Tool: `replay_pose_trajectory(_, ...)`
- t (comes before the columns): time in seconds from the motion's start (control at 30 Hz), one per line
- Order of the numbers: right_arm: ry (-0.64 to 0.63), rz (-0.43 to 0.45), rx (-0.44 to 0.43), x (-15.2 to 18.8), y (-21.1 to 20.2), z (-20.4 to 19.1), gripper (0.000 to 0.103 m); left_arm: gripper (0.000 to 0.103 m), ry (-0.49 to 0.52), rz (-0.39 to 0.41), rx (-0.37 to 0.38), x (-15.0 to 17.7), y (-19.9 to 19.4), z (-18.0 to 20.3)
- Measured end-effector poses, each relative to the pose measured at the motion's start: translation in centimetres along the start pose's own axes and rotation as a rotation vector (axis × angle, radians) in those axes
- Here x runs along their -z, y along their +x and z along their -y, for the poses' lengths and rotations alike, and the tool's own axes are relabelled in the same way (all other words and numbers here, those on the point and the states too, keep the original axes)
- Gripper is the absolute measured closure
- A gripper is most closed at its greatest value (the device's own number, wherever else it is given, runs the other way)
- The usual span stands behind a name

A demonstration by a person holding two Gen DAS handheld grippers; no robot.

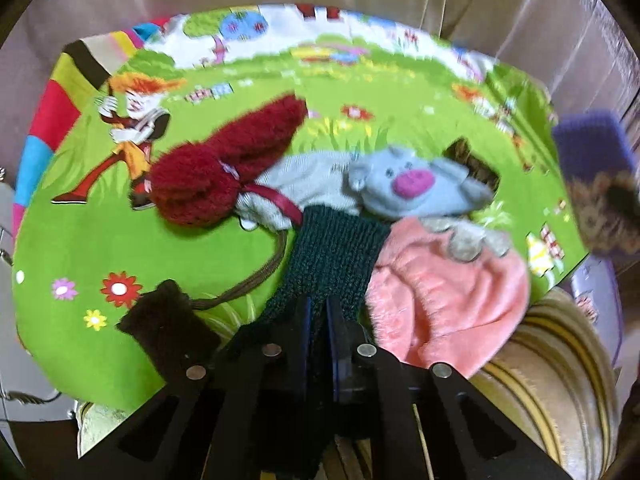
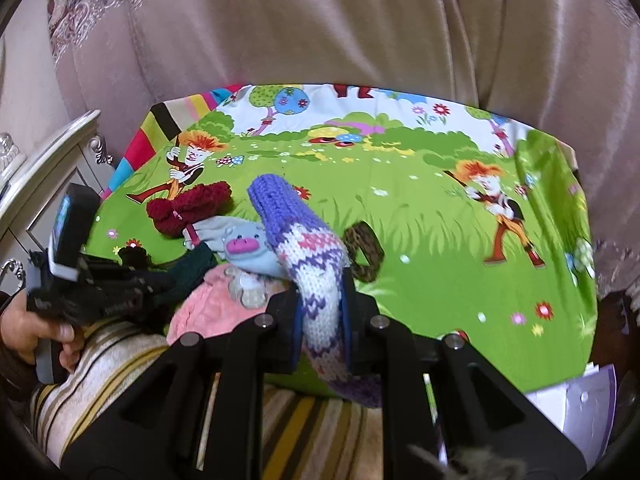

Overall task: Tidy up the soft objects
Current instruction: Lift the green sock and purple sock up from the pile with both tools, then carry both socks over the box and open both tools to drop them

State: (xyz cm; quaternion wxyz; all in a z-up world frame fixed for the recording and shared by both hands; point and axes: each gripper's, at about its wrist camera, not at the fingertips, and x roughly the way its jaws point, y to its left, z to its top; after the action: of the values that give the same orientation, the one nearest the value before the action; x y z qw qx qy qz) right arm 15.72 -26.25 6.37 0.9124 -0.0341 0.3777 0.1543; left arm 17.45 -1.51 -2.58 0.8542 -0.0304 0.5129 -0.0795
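Note:
On a green cartoon-print cloth (image 1: 92, 240) lies a heap of soft things: a maroon fuzzy sock (image 1: 224, 164), a grey sock with a pig face (image 1: 404, 188), a pink fluffy piece (image 1: 440, 292) and a dark brown fuzzy pouch on a cord (image 1: 160, 320). My left gripper (image 1: 318, 312) is shut on the near end of a dark green knitted sock (image 1: 336, 248), which runs into the heap. My right gripper (image 2: 322, 300) is shut on a purple-and-white knitted sock (image 2: 304, 240) and holds it above the cloth, just right of the heap. The left gripper (image 2: 168, 280) also shows in the right wrist view, held by a hand (image 2: 36, 332).
A small brown patterned piece (image 2: 362, 248) lies on the cloth right of the heap. A striped cushion (image 1: 560, 360) borders the cloth's near edge. Beige curtains (image 2: 320, 32) hang behind. White carved furniture (image 2: 52, 148) stands at the left, and papers (image 2: 588, 400) lie at the near right.

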Motion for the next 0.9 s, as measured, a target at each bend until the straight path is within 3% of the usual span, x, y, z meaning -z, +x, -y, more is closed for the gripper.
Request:
replay_pose_trajectory(0.2,0.027,0.004,0.012,1.9,-2.3,1.0,0.084,0.096,-0.045,0.11,0.004,0.9,-3.4,0.2)
replay_pose_trajectory(0.53,0.069,0.03,0.026,4.1,-5.9,2.3,0.084,0.096,-0.022,0.253,0.025,2.5,-8.6,3.0)
replay_pose_trajectory(0.9,0.109,0.091,0.069,5.4,-10.9,4.8,0.084,0.096,0.068,0.284,0.114,3.2,-10.9,9.1)
